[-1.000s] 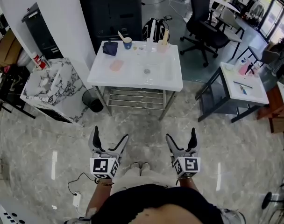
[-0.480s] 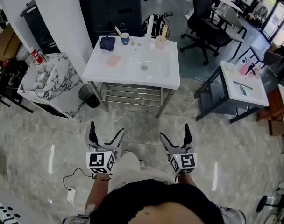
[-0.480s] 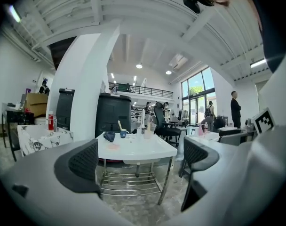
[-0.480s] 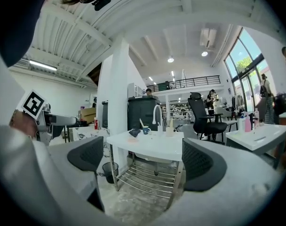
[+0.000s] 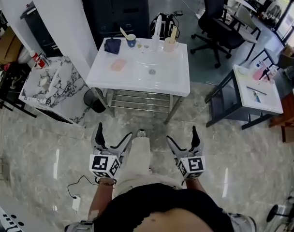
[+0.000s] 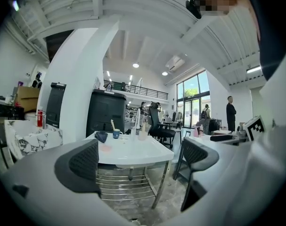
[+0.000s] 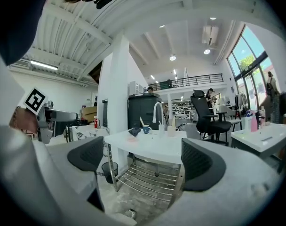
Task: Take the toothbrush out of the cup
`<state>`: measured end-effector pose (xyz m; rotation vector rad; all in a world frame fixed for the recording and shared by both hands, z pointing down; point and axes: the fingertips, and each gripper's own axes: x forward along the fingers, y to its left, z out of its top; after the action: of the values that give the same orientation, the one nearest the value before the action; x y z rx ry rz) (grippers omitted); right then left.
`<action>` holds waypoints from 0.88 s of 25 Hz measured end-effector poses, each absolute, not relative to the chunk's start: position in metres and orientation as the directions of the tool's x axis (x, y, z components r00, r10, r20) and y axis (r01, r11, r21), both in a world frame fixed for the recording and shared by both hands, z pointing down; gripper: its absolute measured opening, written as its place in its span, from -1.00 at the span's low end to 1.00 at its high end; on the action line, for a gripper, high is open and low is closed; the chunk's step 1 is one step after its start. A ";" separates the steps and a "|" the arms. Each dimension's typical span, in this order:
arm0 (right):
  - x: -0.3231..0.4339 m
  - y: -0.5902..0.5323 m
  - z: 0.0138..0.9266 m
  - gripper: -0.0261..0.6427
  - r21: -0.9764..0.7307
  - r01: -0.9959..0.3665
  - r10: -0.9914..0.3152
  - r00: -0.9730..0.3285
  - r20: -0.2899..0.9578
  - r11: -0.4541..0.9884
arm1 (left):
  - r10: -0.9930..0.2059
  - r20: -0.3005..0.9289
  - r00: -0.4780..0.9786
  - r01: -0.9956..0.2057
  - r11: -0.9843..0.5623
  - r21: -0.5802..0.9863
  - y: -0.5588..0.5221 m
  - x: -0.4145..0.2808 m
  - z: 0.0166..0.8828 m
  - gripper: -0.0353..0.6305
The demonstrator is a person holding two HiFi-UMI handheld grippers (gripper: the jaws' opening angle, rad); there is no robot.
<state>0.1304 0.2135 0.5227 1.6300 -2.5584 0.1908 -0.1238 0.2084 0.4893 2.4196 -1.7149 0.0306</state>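
Black fabric of the person's top (image 5: 156,207) is filling the bottom of the head view. Just ahead of it, the two grippers are hanging side by side above the grey marbled floor (image 5: 55,144). The left gripper (image 5: 114,133) is showing its jaws spread wide, with nothing between them. The right gripper (image 5: 183,135) is showing the same, its jaws parted and empty. A leg in light trousers (image 5: 139,153) is reaching forward between the two.

Farther on, well apart from both grippers, the white counter (image 5: 132,79) is standing on a metal frame with a wire rack (image 5: 137,101) under it. A sink basin with a drain (image 5: 152,72) is sitting in its middle, and a pink pad (image 5: 119,65) is lying to the left of that.

Along the counter's far edge a dark cloth (image 5: 112,46) is lying just beside the blue cup (image 5: 131,41). The toothbrush (image 5: 123,32) is standing inside that cup, its pale handle leaning left. To the right of a white faucet (image 5: 157,28), a pale cup (image 5: 169,45) is holding a tan handle upright; its head is too small to make out.

A marble-patterned cabinet (image 5: 45,88) and a black bin (image 5: 93,101) are standing left of the counter. A black cabinet (image 5: 120,8) is standing behind it, an office chair (image 5: 217,21) is at the far right, and a second white table (image 5: 258,88) is standing to the right.
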 end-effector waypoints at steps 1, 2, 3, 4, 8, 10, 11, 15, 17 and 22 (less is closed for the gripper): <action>0.128 0.205 0.524 0.59 -0.049 -0.905 -0.892 -0.424 0.155 0.422 | -0.936 0.111 0.334 -0.938 -0.320 0.132 0.198 -0.126 0.488 0.72; 0.127 0.196 0.524 0.59 -0.045 -0.905 -0.892 -0.424 0.154 0.422 | -0.938 0.102 0.331 -0.939 -0.316 0.137 0.187 -0.129 0.487 0.72; 0.127 0.187 0.524 0.59 -0.040 -0.907 -0.895 -0.420 0.151 0.419 | -0.941 0.092 0.327 -0.939 -0.312 0.143 0.175 -0.132 0.484 0.72; 0.128 0.178 0.522 0.59 -0.034 -0.910 -0.899 -0.413 0.147 0.413 | -0.942 0.082 0.324 -0.939 -0.311 0.146 0.162 -0.134 0.481 0.72; 0.131 0.135 0.515 0.59 -0.017 -0.920 -0.912 -0.390 0.128 0.391 | -0.936 0.062 0.347 -0.933 -0.339 0.119 0.110 -0.136 0.469 0.72; 0.130 0.112 0.511 0.59 -0.016 -0.924 -0.917 -0.381 0.122 0.382 | -0.927 0.070 0.369 -0.926 -0.360 0.116 0.084 -0.135 0.468 0.72; 0.130 0.101 0.510 0.59 -0.013 -0.926 -0.919 -0.376 0.119 0.377 | -0.923 0.075 0.377 -0.922 -0.367 0.120 0.071 -0.135 0.469 0.72; 0.127 0.054 0.503 0.59 -0.002 -0.931 -0.925 -0.363 0.111 0.365 | -0.912 0.092 0.401 -0.912 -0.387 0.139 0.021 -0.134 0.472 0.72; 0.125 0.030 0.500 0.59 -0.010 -0.935 -0.929 -0.353 0.112 0.354 | -0.905 0.096 0.415 -0.905 -0.399 0.148 -0.002 -0.134 0.472 0.72; 0.121 -0.021 0.497 0.59 0.003 -0.943 -0.937 -0.331 0.115 0.333 | -0.898 0.110 0.426 -0.900 -0.408 0.154 -0.048 -0.142 0.476 0.72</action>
<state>0.1207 -0.0206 0.4966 1.7579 -2.4849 0.0981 -0.1422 -0.0481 0.4760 2.4878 -1.5879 0.0149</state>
